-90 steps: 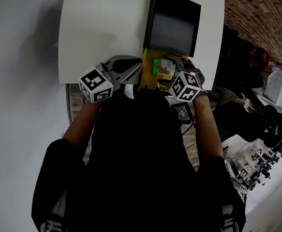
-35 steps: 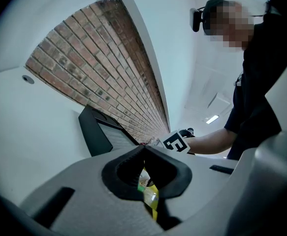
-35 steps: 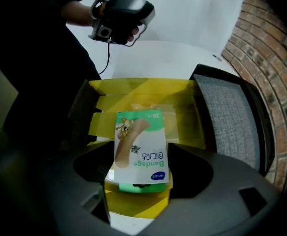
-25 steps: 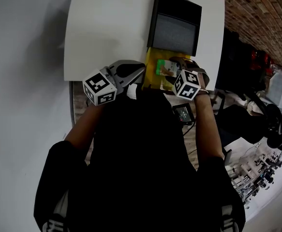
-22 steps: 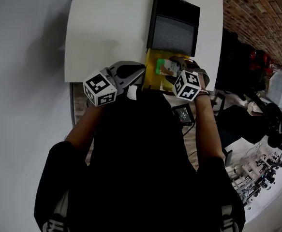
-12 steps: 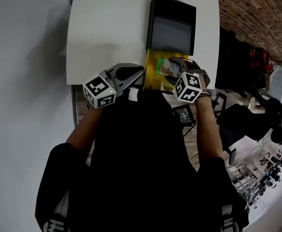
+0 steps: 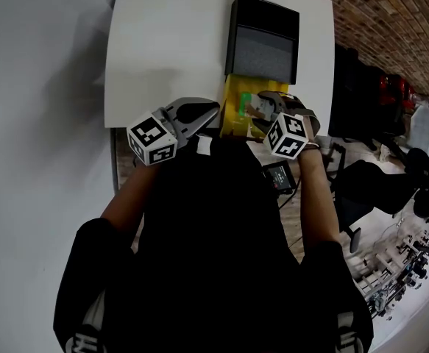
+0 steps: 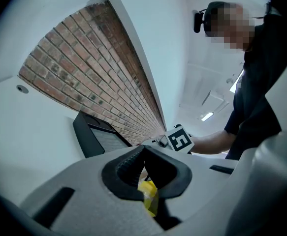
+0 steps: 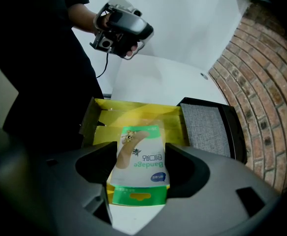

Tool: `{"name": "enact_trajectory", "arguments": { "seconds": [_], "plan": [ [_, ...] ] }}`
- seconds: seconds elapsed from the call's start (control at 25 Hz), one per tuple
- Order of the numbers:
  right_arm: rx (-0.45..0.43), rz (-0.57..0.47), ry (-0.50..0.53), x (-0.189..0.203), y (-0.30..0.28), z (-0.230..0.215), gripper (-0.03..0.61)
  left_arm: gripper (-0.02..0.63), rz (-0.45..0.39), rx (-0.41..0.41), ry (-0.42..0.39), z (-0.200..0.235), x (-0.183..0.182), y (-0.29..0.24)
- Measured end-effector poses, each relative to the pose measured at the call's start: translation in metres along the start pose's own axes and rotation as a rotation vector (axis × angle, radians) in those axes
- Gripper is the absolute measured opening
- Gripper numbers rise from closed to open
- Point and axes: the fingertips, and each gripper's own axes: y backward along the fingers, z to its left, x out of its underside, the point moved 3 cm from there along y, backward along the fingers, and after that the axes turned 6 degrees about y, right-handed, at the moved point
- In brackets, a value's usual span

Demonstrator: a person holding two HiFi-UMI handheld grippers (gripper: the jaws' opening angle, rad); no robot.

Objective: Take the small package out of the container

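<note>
Package: the small package is a white pouch printed "Bandage", with a plaster picture and a green strip with a hang slot.
Where: over the open yellow carton, at the near edge of the white table.
Container: flaps spread; a black device stands just beyond it.
Right gripper: jaws have just been closing and now pinch the pouch's sides.
Left gripper: clamped on a yellow flap at the carton's left.
Change: a second ago the pouch lay flat in the carton; now it is tipped up.

A white counter stands in a corner between a red brick wall and a plain white wall. Cluttered workbenches fill the right side. Strip lights glow on the ceiling.
</note>
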Motion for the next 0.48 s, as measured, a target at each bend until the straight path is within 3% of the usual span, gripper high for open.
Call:
{"name": "enact_trajectory", "arguments": {
  "seconds": [0.48],
  "plan": [
    [0.043,-0.030,-0.022,-0.004,0.013,-0.009,0.311,0.015,-0.002,0.003,-0.010,-0.001,-0.003,-0.002]
  ]
}}
